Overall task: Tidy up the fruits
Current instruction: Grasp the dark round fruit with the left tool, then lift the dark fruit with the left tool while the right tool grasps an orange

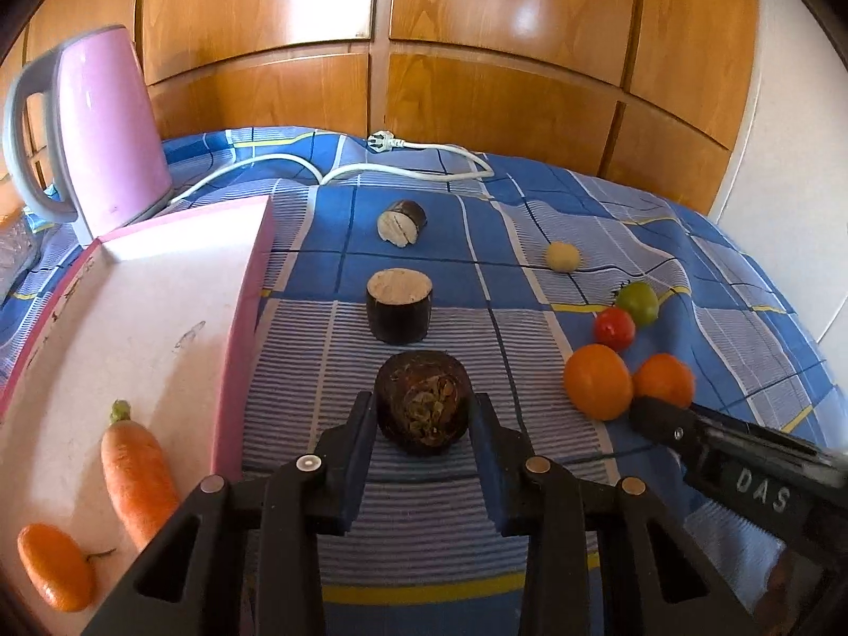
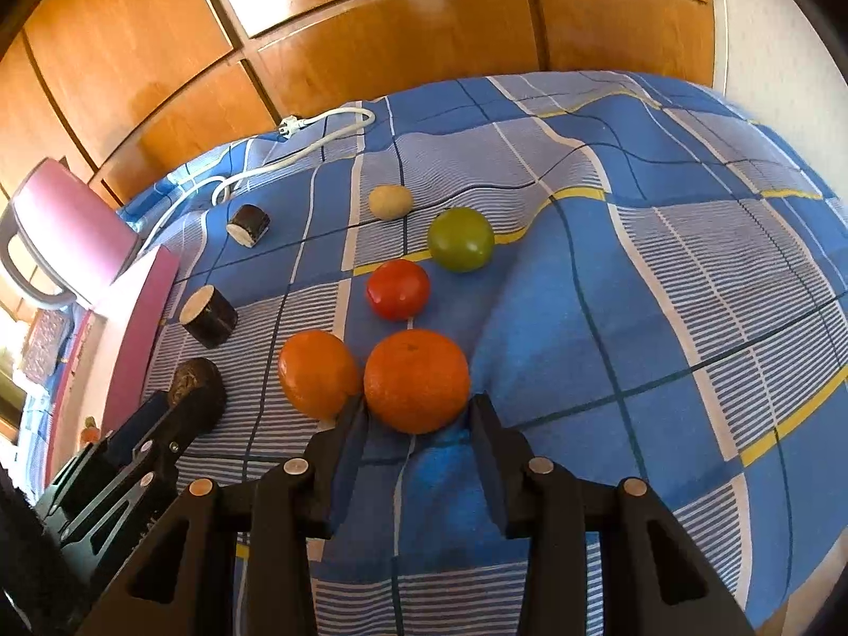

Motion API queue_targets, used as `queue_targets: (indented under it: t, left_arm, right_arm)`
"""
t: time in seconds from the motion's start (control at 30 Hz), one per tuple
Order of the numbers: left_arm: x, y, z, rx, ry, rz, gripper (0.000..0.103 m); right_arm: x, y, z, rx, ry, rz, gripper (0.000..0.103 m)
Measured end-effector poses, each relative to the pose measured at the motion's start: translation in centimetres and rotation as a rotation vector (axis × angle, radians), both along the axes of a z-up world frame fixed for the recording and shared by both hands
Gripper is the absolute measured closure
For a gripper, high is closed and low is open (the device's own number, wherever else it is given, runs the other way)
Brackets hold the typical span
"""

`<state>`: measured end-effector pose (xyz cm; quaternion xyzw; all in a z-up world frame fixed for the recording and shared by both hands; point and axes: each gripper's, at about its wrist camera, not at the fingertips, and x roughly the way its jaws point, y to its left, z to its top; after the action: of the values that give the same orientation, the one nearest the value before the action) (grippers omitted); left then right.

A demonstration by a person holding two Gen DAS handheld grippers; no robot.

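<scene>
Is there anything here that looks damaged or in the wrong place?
Yes. The dark piece between the left gripper fingers shows a brown, ragged, shrivelled-looking cut face, unlike the pale cut faces of the two pieces behind it. Also, a white power cord lies loose across the blue cloth near the produce.

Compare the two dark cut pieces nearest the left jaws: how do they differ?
The near piece lies rounded and tipped, its cut face brown and fibrous, toward the camera; the middle piece stands upright as a neat cylinder with a pale, smooth face on top. The near piece sits between the open jaws of the left gripper; the middle piece stands apart, farther off. Both have dark skin and rest on the blue cloth.
</scene>
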<state>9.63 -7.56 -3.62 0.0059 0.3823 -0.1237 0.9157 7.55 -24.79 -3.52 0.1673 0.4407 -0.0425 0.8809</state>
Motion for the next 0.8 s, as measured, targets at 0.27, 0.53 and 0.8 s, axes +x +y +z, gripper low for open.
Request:
queue_targets:
  t: [0.27,0.53,0.8]
  left_arm:
    - [-1.6,0.1,0.3,0.006,0.000,0.009,0.069]
    - [-3.2,0.5,0.4,0.005,-0.001,0.010,0.070]
    - [-4.0,1.0,0.4,-0.039,0.017,0.002,0.071]
  right_arm:
    - [-0.6,0.2,0.5,-0.038,-0.020,-0.006,0.073]
    - [-1.6,1.0,1.7,-0.073,-0.081,0.020,0.082]
    - [-1.9,0.6,1.6,-0.033,-0.083,0.016,0.083]
